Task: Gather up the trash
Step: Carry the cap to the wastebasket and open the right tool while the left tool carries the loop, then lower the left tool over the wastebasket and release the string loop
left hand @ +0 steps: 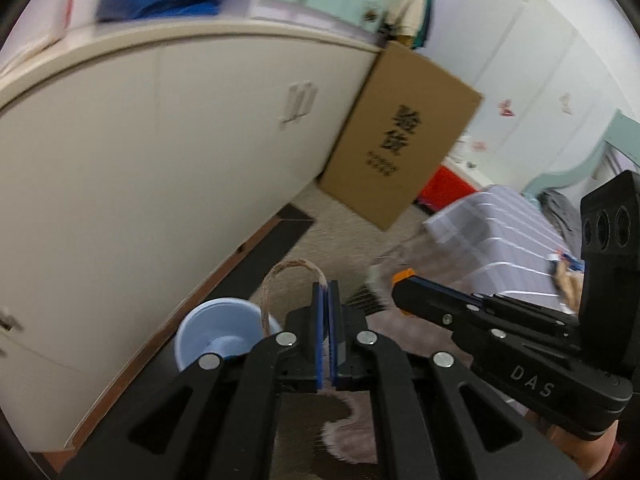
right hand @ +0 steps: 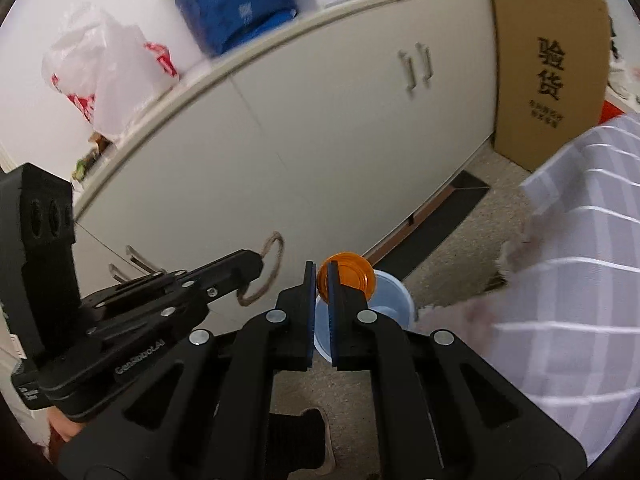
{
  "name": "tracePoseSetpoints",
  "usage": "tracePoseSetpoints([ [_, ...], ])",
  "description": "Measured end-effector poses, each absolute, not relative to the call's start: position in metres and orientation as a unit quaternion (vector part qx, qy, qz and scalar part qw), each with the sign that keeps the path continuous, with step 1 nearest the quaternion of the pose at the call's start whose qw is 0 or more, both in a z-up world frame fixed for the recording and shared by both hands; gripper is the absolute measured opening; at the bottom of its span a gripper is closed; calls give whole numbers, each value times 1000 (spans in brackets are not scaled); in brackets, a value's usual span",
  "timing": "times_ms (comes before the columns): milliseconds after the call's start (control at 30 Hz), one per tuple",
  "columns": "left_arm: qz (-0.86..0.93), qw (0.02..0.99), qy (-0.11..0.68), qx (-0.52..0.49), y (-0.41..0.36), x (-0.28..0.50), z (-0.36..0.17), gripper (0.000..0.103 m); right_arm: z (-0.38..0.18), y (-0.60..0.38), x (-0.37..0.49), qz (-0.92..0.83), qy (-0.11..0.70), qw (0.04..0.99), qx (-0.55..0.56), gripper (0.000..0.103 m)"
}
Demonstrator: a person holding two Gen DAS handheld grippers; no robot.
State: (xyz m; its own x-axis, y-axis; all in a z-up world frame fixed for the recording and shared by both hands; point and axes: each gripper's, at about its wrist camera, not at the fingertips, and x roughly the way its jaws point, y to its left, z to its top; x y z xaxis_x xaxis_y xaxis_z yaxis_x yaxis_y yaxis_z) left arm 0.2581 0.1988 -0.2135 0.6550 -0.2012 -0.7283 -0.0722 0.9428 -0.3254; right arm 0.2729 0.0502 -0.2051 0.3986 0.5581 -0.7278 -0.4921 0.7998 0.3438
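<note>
My left gripper is shut on a loop of brown twine, the handle of something hanging below and hidden. The twine loop also shows in the right wrist view, held at the left gripper's tip. A light blue cup stands open just under and left of the left gripper. My right gripper is shut on an orange cap, right above the blue cup. The right gripper's tip with an orange bit shows in the left wrist view.
A cream cabinet with metal handles fills the left. A cardboard box leans at its end. A clear ribbed storage bin stands right. Carpet floor lies between. A plastic bag and blue package sit on the cabinet.
</note>
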Motion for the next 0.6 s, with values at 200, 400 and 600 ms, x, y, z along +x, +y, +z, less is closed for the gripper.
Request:
tracePoseSetpoints([
  [200, 5, 881, 444, -164, 238, 264, -244, 2, -239, 89, 292, 315, 473, 822, 24, 7],
  [400, 14, 870, 462, -172, 251, 268, -262, 2, -256, 98, 298, 310, 490, 814, 26, 10],
  [600, 12, 867, 470, -168, 245, 273, -268, 2, -261, 93, 302, 297, 498, 814, 39, 16],
])
